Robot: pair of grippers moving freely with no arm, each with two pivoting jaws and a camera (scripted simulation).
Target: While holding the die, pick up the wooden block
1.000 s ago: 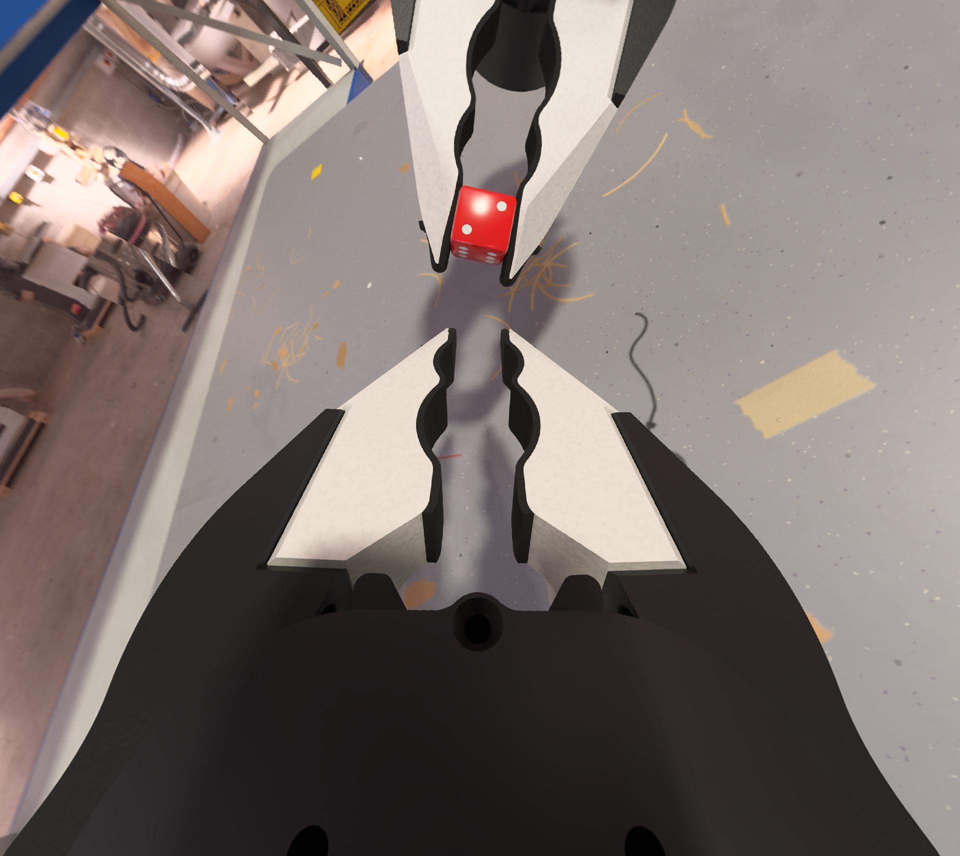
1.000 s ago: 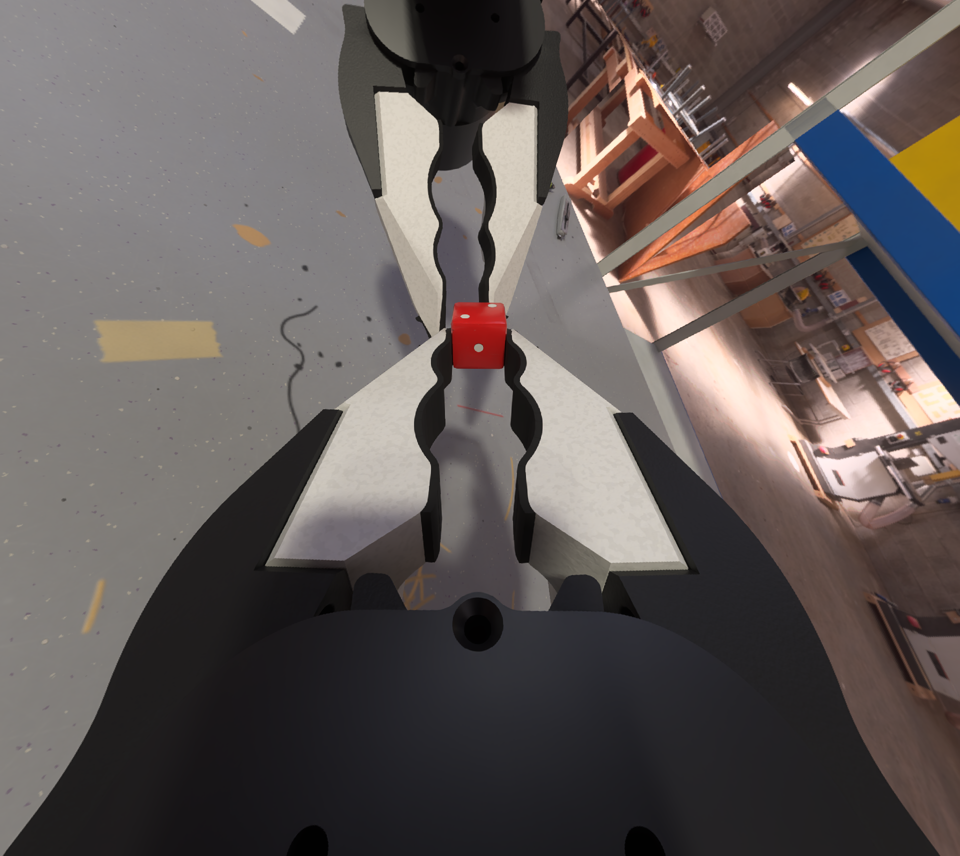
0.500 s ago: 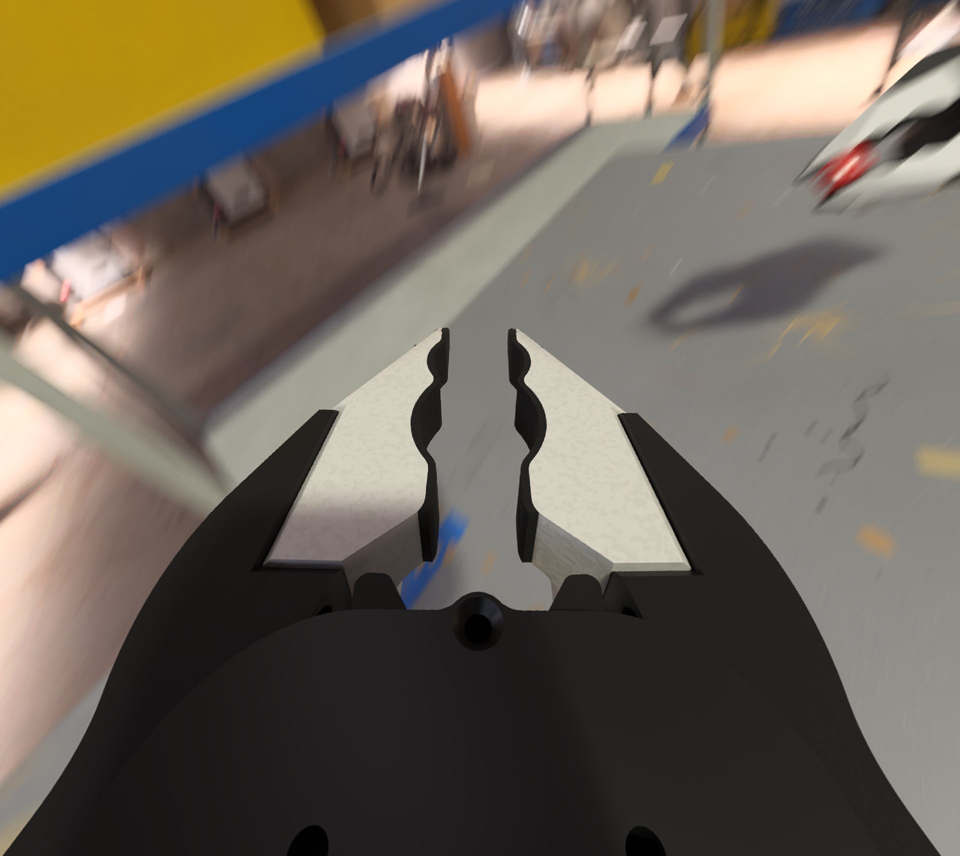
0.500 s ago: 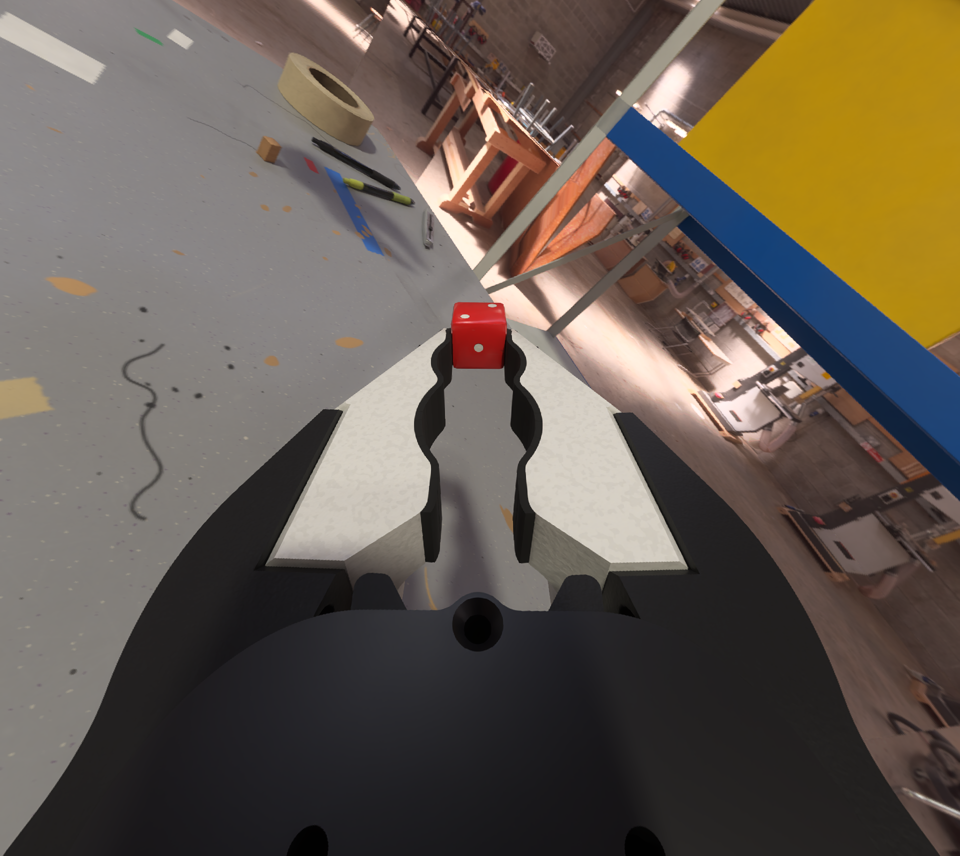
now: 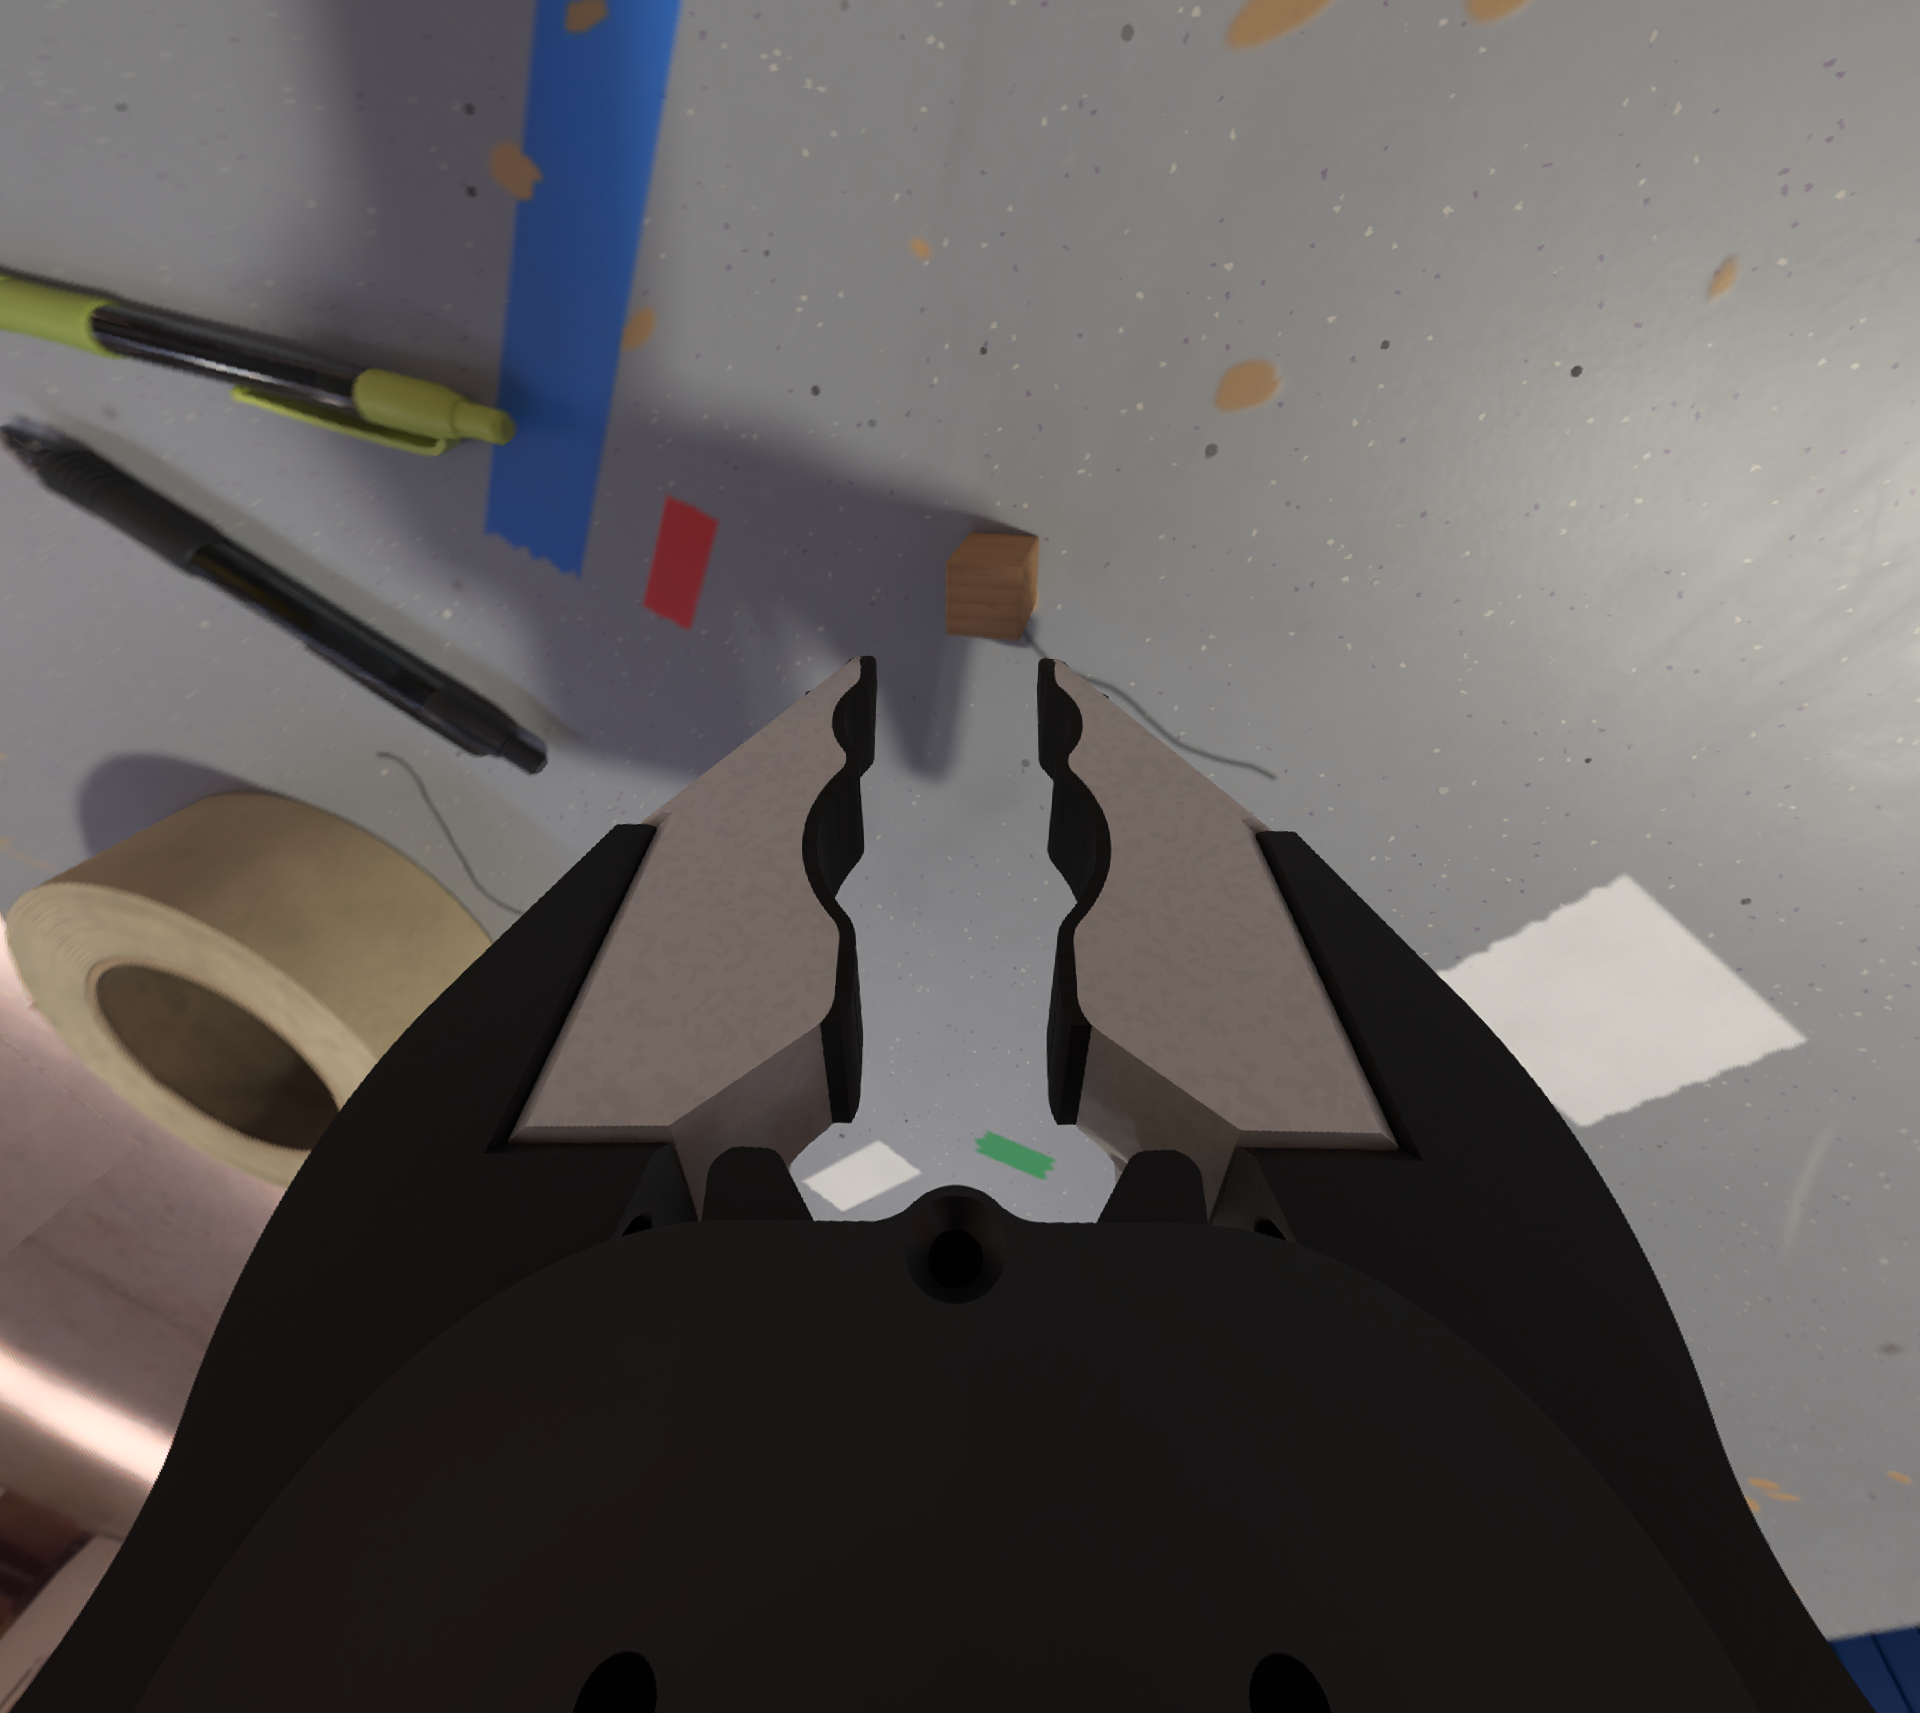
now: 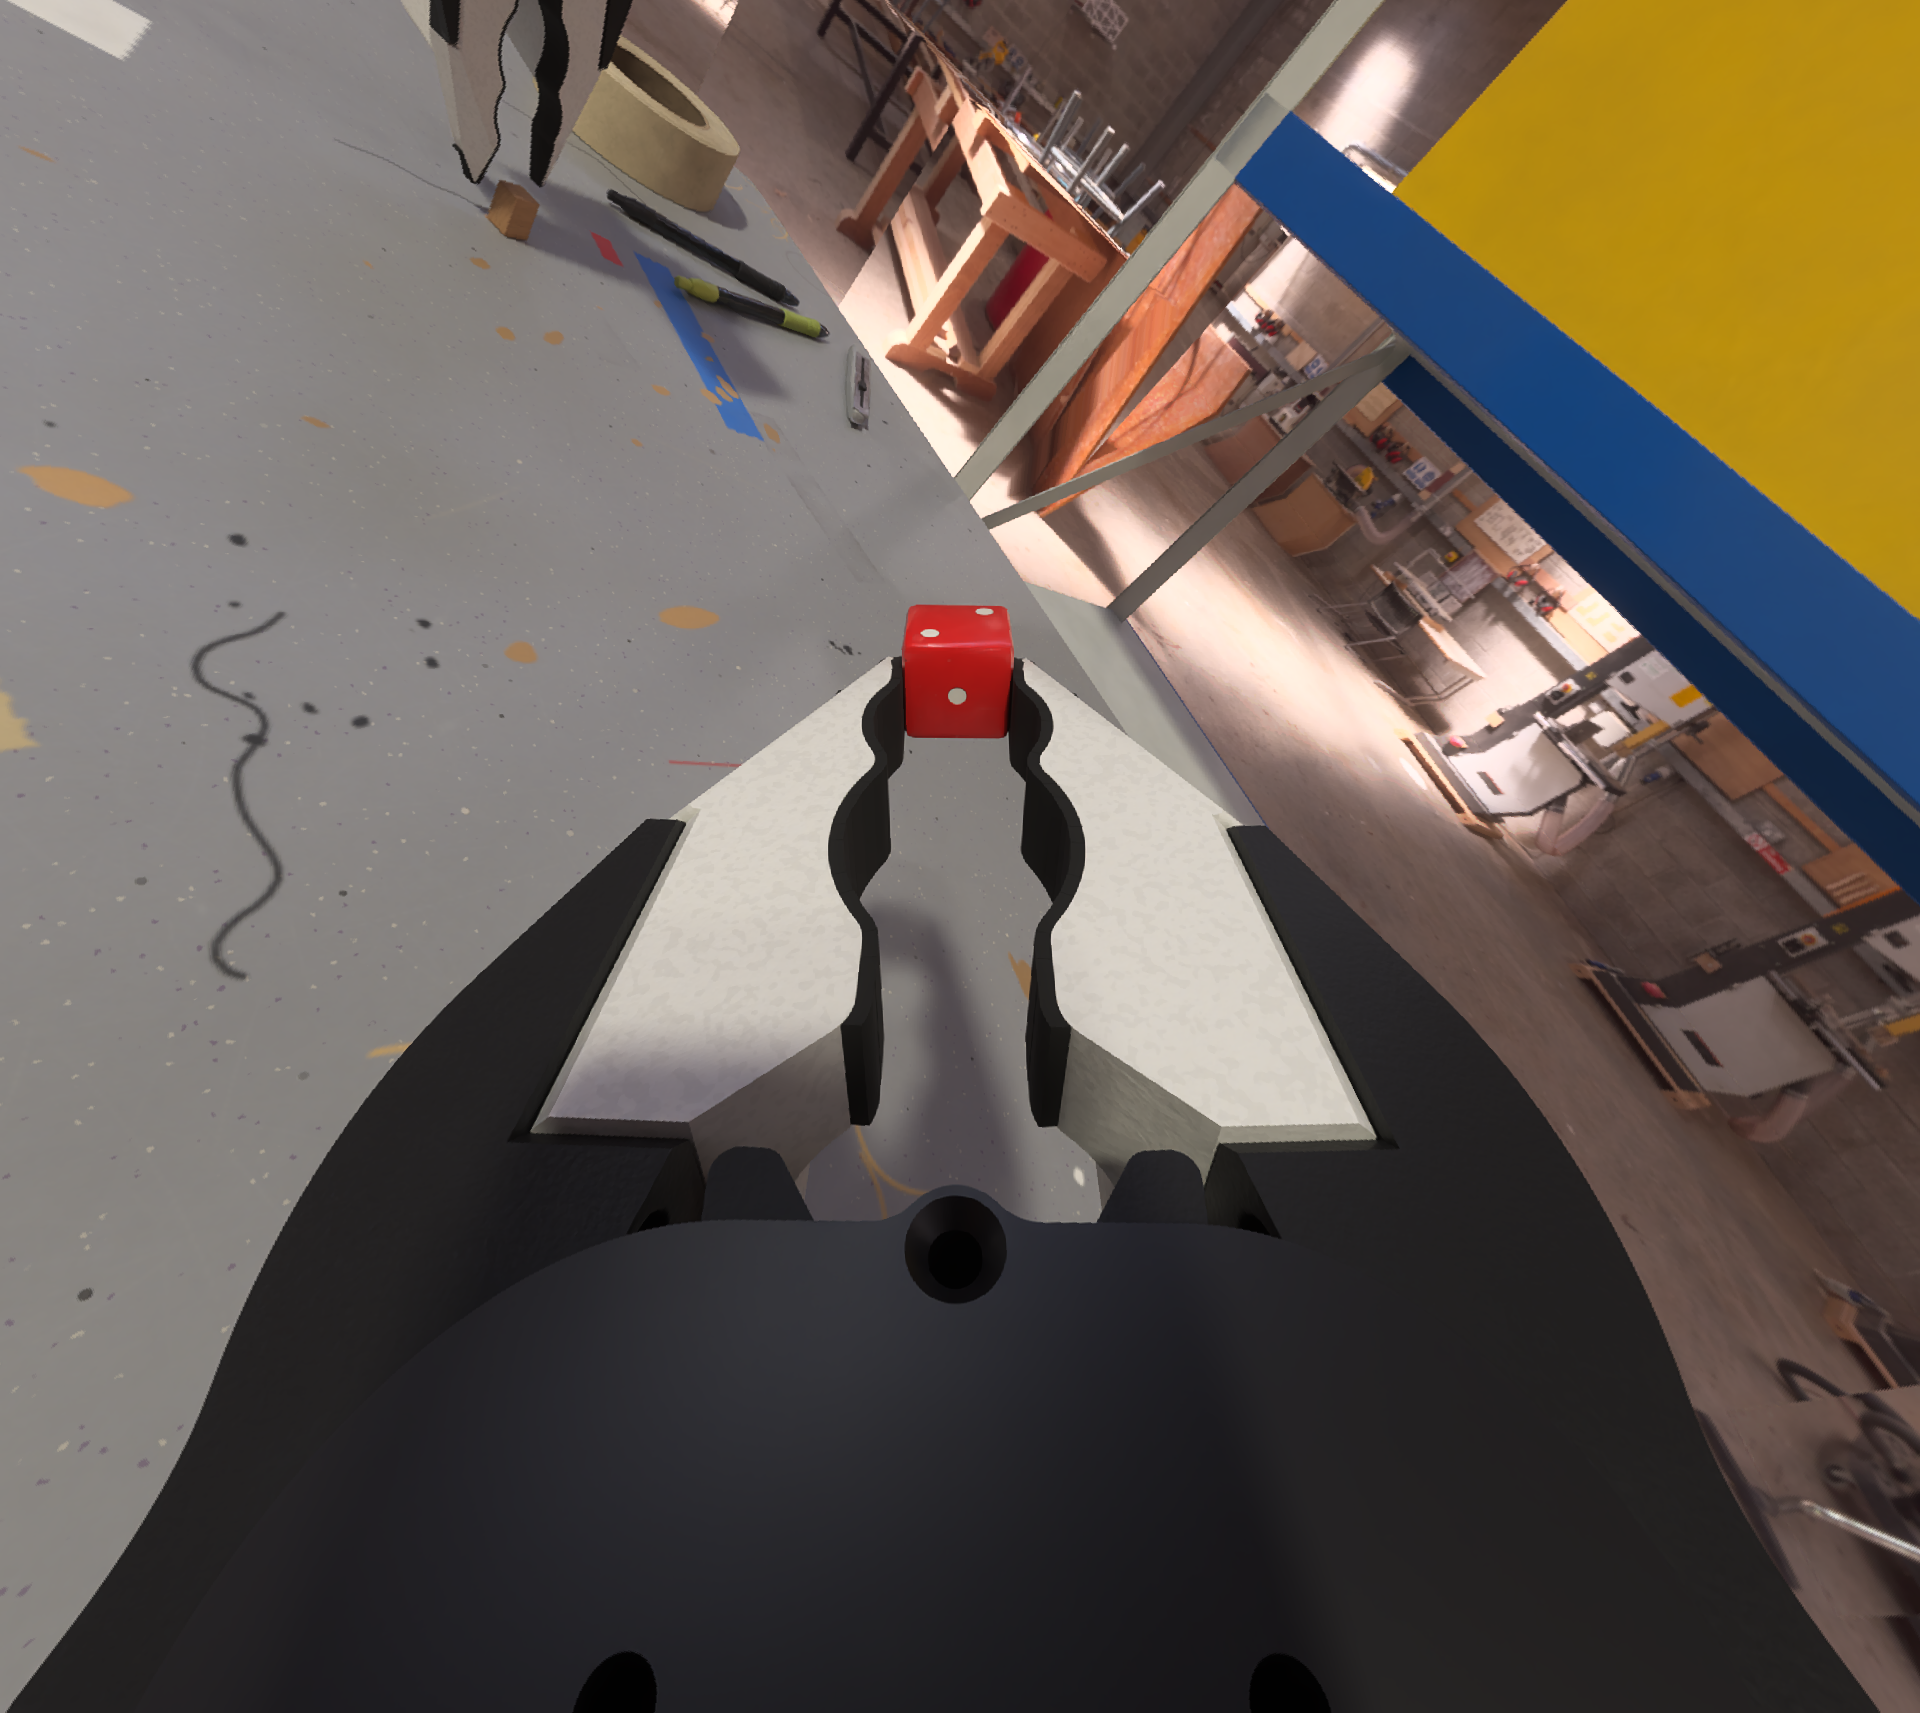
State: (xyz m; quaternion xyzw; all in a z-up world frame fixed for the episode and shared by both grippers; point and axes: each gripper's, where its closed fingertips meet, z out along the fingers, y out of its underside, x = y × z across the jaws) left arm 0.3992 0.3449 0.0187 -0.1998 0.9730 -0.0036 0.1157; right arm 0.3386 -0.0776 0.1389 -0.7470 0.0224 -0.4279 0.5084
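Observation:
A small wooden block [image 5: 992, 585] lies on the grey table, just beyond the tips of my left gripper [image 5: 956, 676], which is open and empty and points down at it. In the right wrist view the block [image 6: 512, 209] sits at the far left with the left gripper [image 6: 506, 172] hovering just above it. My right gripper [image 6: 956, 676] is shut on a red die [image 6: 956, 671] with white pips, held at its fingertips above the table near the table's edge.
A roll of beige tape [image 5: 229, 967], a black pen [image 5: 281, 603] and a green pen [image 5: 260, 375] lie left of the block, by a blue tape strip [image 5: 597, 177] and a red tape patch [image 5: 681, 560]. The table edge [image 6: 935, 458] runs close to the right gripper.
My left gripper has swung away from the right gripper to hover over the wooden block, and its jaws stand a little wider. The right gripper has tilted up and still holds the die.

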